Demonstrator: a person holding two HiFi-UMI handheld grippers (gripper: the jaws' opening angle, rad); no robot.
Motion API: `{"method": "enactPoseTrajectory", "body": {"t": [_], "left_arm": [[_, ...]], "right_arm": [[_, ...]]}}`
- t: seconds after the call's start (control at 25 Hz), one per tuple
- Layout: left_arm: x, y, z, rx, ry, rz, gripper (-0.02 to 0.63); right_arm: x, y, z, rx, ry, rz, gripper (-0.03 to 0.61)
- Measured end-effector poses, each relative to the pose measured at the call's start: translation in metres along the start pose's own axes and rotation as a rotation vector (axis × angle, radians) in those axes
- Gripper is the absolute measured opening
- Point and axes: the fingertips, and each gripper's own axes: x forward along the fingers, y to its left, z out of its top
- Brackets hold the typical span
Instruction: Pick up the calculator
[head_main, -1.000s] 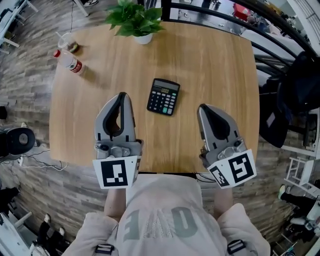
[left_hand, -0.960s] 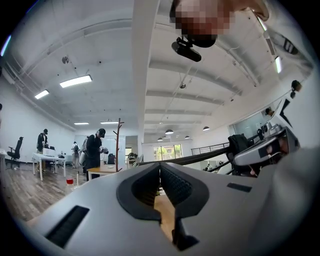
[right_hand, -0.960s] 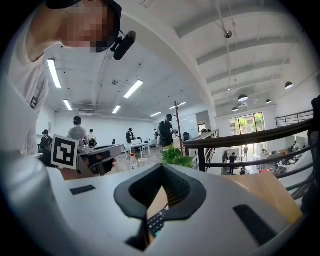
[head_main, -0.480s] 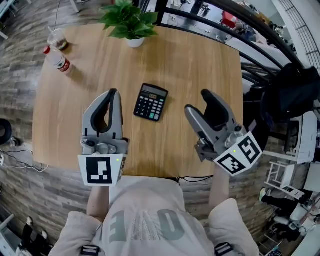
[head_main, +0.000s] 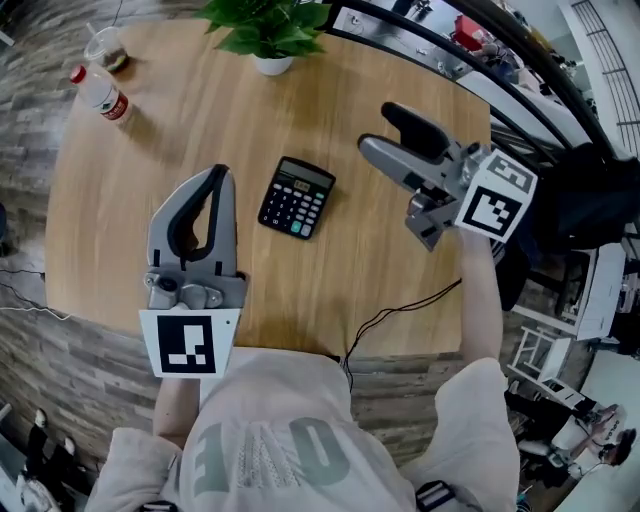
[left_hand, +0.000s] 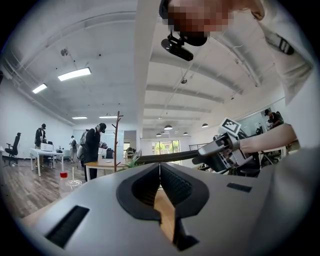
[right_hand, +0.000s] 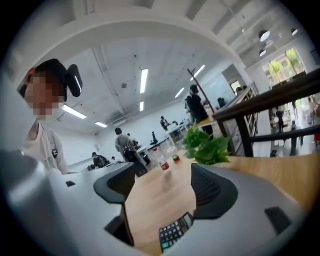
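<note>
Right claw (head_main: 378, 128), opening empty, nearer calculator (head_main: 297, 197)

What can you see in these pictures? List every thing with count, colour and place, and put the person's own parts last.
table: one, light wood, under everything.
calculator: one, black, mid-table, between the grippers.
potted plant: one, green in a white pot, far edge.
bottle: one, clear with a red cap, far left corner.
cup: one, clear, beside the bottle.
cable: one, black, near edge at the right.
bystanders: several, dark clothes, at distant desks.
left gripper: one, grey, jaws together, empty, left of the calculator.
right gripper: one, grey, jaws opening, nothing gripped, right of the calculator.
</note>
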Motion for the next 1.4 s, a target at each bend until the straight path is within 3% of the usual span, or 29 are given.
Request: {"method": "enactPoseTrajectory", "body": {"t": [0.16, 0.32, 0.44, 0.52, 0.68, 1.0, 1.2, 1.4], "left_arm": [[0.014, -0.007, -0.016, -0.025, 0.027, -0.051, 0.009], [0.031, -0.008, -0.044, -0.051, 0.082, -0.058, 0.009], [0.039, -0.005, -0.066, -0.131, 0.132, -0.045, 0.009], [0.045, -0.004, -0.077, -0.170, 0.144, -0.041, 0.009], [0.058, -0.006, -0.097, -0.115, 0.182, -0.055, 0.009], [0.068, 0.002, -0.113, -0.177, 0.215, -0.042, 0.009], [0.070, 0.001, -0.127, -0.198, 0.228, -0.047, 0.009], [0.065, 0.008, -0.138, -0.226, 0.241, -0.028, 0.009]], "right_arm": [[0.041, -0.019, -0.037, 0.117, 0.215, 0.215, 0.348], [0.068, -0.051, -0.083, 0.275, 0.377, 0.319, 0.348], [0.080, -0.066, -0.125, 0.387, 0.527, 0.386, 0.347], [0.085, -0.071, -0.152, 0.407, 0.645, 0.436, 0.347], [0.089, -0.078, -0.193, 0.409, 0.865, 0.483, 0.345], [0.090, -0.058, -0.216, 0.455, 1.159, 0.628, 0.345], [0.085, -0.048, -0.236, 0.504, 1.303, 0.678, 0.345], [0.084, -0.045, -0.246, 0.501, 1.372, 0.681, 0.339]]}}
